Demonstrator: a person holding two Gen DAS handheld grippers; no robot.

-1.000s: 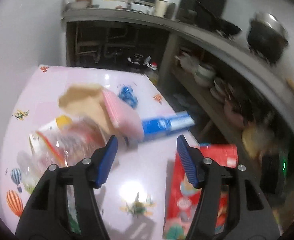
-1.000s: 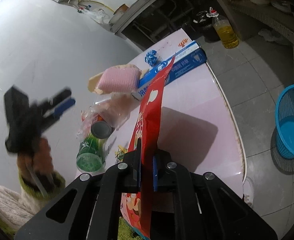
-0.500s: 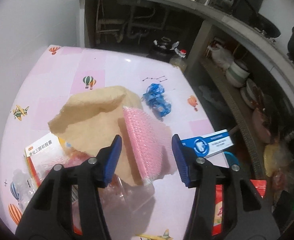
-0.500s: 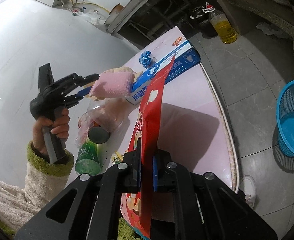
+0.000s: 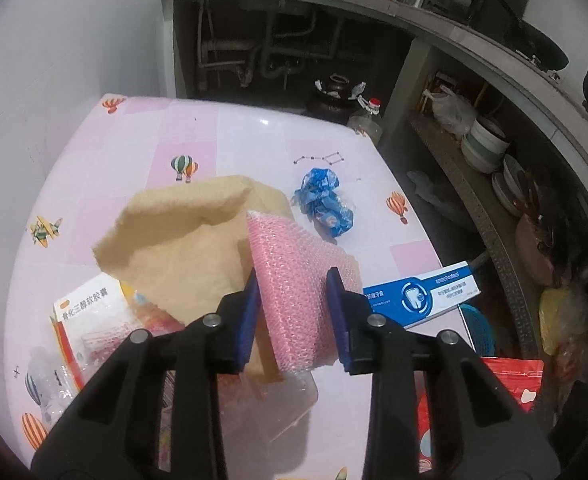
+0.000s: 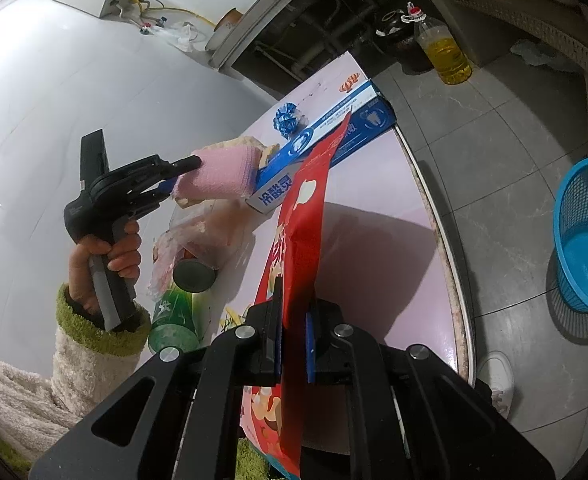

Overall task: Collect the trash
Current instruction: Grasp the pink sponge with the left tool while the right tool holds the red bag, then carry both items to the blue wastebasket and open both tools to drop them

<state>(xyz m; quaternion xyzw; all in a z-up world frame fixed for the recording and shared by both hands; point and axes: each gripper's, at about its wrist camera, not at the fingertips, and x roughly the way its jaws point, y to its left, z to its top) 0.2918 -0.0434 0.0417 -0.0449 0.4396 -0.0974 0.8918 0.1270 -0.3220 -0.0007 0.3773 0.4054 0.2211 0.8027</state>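
your left gripper [image 5: 292, 316] has its blue pads pressed against both sides of the pink bubble wrap [image 5: 302, 276], which stands between them and sticks out ahead of the tips; to the left of that gripper lies a white and orange medicine box [image 5: 82, 312] with crumpled clear plastic [image 5: 42, 384] beside it at the table edge; just left of the bubble wrap and touching it is a tan sheet of paper [image 5: 182, 240], its far edge curled up off the pink balloon-print tablecloth [image 5: 142, 148]; ahead and slightly right of the tips sits a crumpled blue wrapper [image 5: 324, 202], apart from the bubble wrap; to the right of the gripper lies a blue and white toothpaste box [image 5: 422, 294] near the table's right edge; in the right wrist view your left hand [image 6: 106, 258] grips the handle, with a green can [image 6: 174, 316] lying on the table just below it; your right gripper [image 6: 293, 340] is clamped shut on the red snack bag [image 6: 302, 232], which rises edge-on from between the fingers toward the toothpaste box; far to the right of that gripper a blue plastic basket [image 6: 586, 236] stands on the tiled floor, well apart from the table; a bottle of yellow oil [image 6: 446, 52] stands on the floor beyond the table's far end.
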